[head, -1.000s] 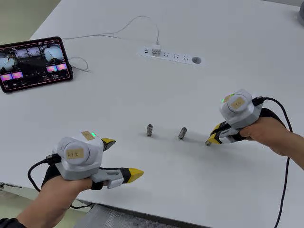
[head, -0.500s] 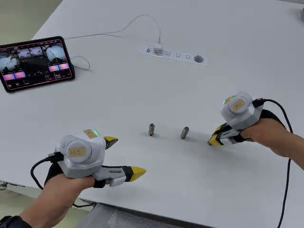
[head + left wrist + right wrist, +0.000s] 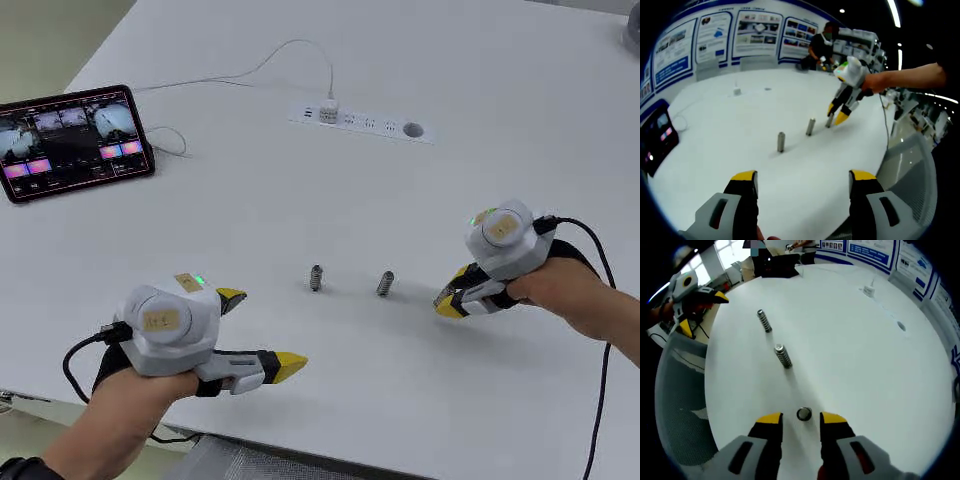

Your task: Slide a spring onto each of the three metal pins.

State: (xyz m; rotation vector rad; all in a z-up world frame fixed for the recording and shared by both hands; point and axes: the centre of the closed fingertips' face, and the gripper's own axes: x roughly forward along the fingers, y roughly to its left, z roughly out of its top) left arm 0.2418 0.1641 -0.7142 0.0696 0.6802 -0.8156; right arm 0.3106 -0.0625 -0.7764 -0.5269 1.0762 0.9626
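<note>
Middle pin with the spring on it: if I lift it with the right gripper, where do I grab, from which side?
Probably from above. The middle pin stands upright in a row, the left pin and the right pin flanking it. Lower the right gripper over it and close across the row, on the spring coils near the top.

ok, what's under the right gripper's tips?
A round metal top stands between the tips of the right gripper, clear of both. Seen end-on, its sides are hidden: spring or bare pin, cannot tell.
</note>
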